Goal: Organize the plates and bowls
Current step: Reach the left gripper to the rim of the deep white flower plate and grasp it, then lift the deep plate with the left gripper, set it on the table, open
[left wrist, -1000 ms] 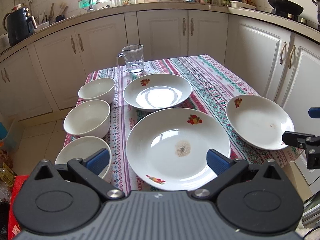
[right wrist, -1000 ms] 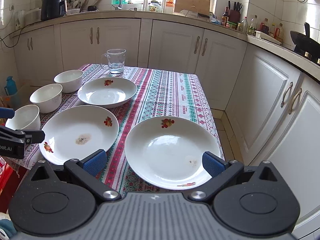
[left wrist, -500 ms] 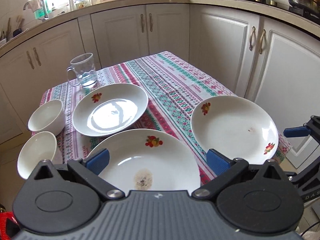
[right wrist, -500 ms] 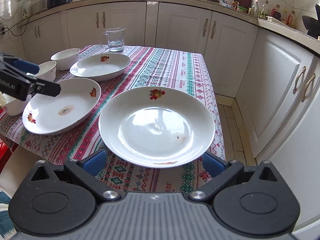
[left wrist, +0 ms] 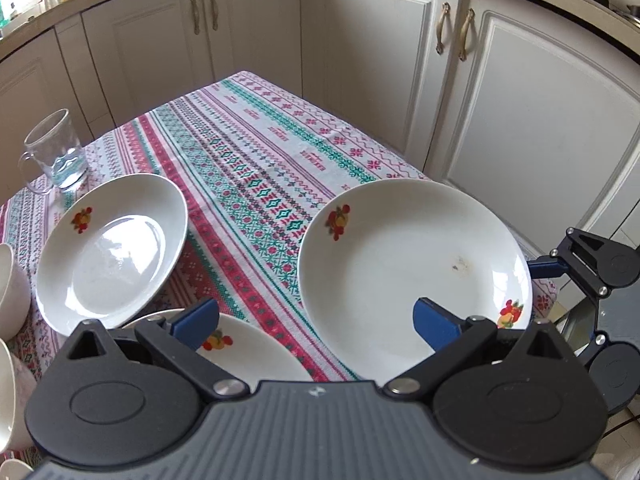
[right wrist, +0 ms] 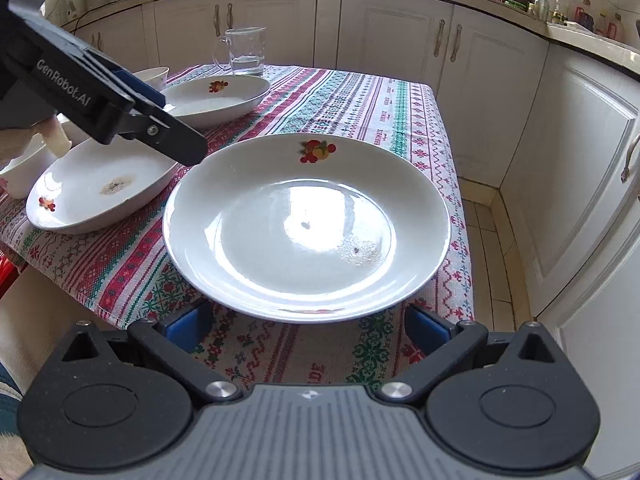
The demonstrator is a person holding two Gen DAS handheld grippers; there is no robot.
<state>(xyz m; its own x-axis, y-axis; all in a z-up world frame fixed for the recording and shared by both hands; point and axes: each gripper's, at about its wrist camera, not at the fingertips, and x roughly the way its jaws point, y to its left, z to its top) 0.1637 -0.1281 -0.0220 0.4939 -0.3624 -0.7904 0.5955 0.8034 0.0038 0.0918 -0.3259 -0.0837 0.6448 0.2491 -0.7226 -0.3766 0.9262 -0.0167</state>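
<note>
Three white plates with fruit motifs lie on the patterned tablecloth. The right plate point(right wrist: 308, 224) point(left wrist: 412, 264) sits near the table's right front corner. My right gripper point(right wrist: 306, 326) is open and empty, its jaws straddling that plate's near rim just below it. My left gripper point(left wrist: 316, 320) is open and empty, above the gap between the right plate and the near middle plate point(left wrist: 248, 356) point(right wrist: 100, 188). The far plate point(left wrist: 108, 248) point(right wrist: 216, 96) lies behind. White bowls point(left wrist: 12, 280) point(right wrist: 24, 168) stand at the left edge.
A glass mug point(left wrist: 56, 152) point(right wrist: 244, 50) with some water stands at the table's far left. White kitchen cabinets point(left wrist: 520, 120) run behind and close along the right side. The right gripper's body point(left wrist: 600, 264) shows at the right of the left wrist view.
Both grippers moved forward and lower toward the right plate. The left gripper swung right, away from the bowls. Both stayed open.
</note>
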